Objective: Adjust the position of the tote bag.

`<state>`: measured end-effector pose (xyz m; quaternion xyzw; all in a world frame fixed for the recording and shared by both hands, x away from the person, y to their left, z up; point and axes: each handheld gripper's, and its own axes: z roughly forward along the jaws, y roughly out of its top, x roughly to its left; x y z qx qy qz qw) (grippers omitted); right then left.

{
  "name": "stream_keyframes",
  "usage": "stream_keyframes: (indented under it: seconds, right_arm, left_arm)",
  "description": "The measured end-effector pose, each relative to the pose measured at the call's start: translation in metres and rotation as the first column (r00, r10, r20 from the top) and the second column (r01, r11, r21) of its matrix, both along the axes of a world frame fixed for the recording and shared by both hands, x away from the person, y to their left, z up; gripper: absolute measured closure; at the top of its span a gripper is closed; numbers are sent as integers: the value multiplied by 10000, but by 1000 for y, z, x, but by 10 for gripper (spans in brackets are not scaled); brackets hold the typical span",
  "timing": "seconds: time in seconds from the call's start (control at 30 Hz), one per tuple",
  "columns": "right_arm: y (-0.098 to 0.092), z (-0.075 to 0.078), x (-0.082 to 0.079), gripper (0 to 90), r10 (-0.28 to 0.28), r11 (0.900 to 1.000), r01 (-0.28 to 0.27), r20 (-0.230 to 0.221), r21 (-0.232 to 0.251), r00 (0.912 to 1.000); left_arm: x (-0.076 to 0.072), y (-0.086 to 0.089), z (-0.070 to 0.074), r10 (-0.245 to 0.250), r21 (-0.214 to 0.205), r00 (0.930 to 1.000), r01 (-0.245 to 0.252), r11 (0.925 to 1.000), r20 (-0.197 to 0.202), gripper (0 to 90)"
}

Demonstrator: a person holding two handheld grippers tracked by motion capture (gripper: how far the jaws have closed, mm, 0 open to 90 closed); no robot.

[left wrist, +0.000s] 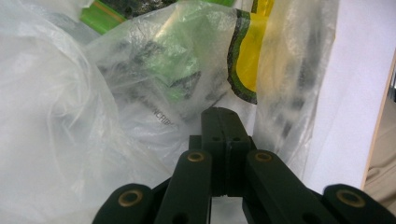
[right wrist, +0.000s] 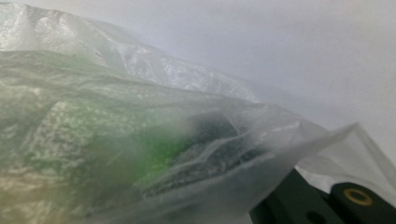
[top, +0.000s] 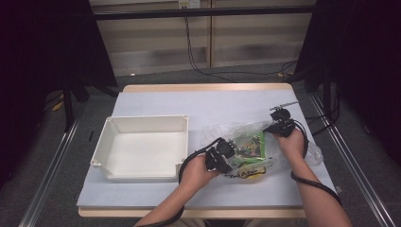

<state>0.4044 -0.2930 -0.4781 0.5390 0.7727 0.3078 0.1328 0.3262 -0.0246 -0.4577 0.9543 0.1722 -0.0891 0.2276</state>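
A clear plastic bag [top: 257, 146] holding green and yellow snack packets [top: 250, 151] is lying on the bench [top: 227, 101], just right of a white tray [top: 142, 147]. The left gripper [top: 226, 158] is pinching the bag's near edge with its fingers [left wrist: 212, 135] pressed together on the film. The right gripper [top: 276, 128] is gripping the bag's far right edge, fingers closed with film draping over them.
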Motion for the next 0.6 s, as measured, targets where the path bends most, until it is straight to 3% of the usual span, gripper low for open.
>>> stream_keyframes:
  seconds: [0.03, 0.2, 0.27, 0.3, 0.33, 0.43, 0.47, 0.53, 0.6]
  right_arm:
    - [-1, -1, 0, 884, -148, 9997, 148, 0, 183, 9999]
    - [-5, -3, -2, 883, -66, 9985, 61, 99, 539, 9999]
    - [-5, -1, -4, 883, -166, 9980, 171, -79, 605, 9998]
    - [-5, -1, -5, 883, -55, 9984, 56, -14, 569, 10000]
    - [-6, 0, -7, 882, -72, 9973, 73, -8, 737, 10000]
    - [-5, 6, -13, 840, -136, 9960, 130, 65, 884, 9999]
    - [-4, 8, -15, 831, -5, 9955, -14, 200, 949, 9998]
    - [-2, 13, -19, 805, 67, 9955, -91, 261, 940, 9996]
    - [0, 18, -23, 788, 296, 9939, -327, 311, 1054, 9991]
  left_arm:
    - [-1, 0, -1, 123, -161, 9999, -122, 9998, 55, 900]
    - [0, 1, -1, -9, -114, 9999, 10, 9999, 102, 900]
    - [1, 1, -1, -94, -113, 9999, 94, 9999, 59, 900]
    - [0, 1, -1, 182, -197, 9998, -182, 9996, -9, 900]
    - [1, 2, -1, 53, -155, 10000, -53, 9999, -28, 900]
    - [0, 1, -2, 301, -287, 9995, -304, 9991, -104, 900]
    - [1, 2, -2, 103, -180, 9999, -103, 9998, -17, 900]
    - [0, 1, -2, 328, -281, 9994, -330, 9991, -88, 900]
    - [1, 1, -1, 201, -240, 9997, -203, 9995, -105, 900]
